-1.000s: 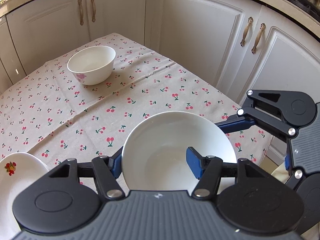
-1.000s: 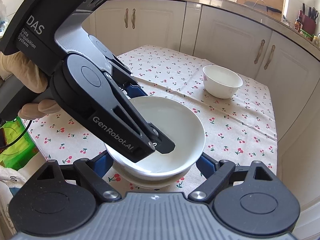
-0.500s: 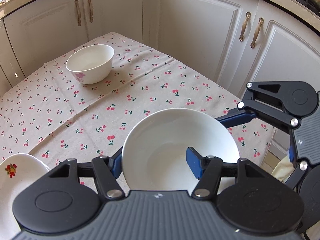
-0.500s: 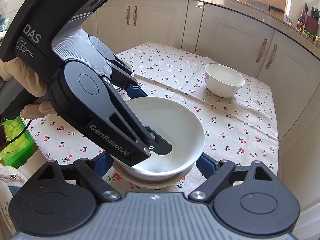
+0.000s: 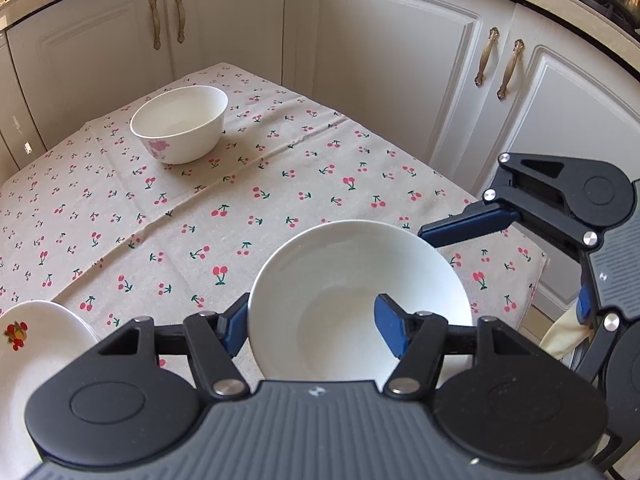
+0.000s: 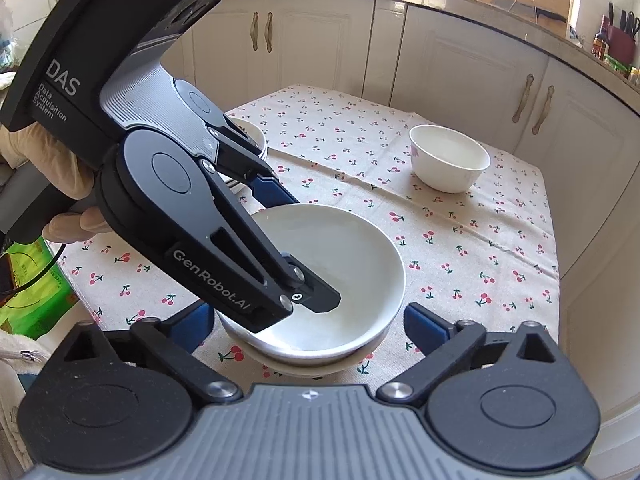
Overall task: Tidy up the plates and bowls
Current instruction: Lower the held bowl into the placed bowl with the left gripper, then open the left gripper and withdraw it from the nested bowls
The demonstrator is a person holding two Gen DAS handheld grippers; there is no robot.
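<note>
Right gripper [image 6: 308, 324] has just spread wide around the bowl [image 6: 332, 276]; left gripper [image 5: 310, 330] clamps its nine-o'clock rim, which could tip.

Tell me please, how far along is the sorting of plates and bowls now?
Done: the white bowl looks nested on a dish beneath it. In hand: the left tongs grip that bowl's wall, while the right tongs have just been opening, pads clear of it. Left: the flowered bowl and the fruit-print plate stand apart on the tablecloth.
</note>
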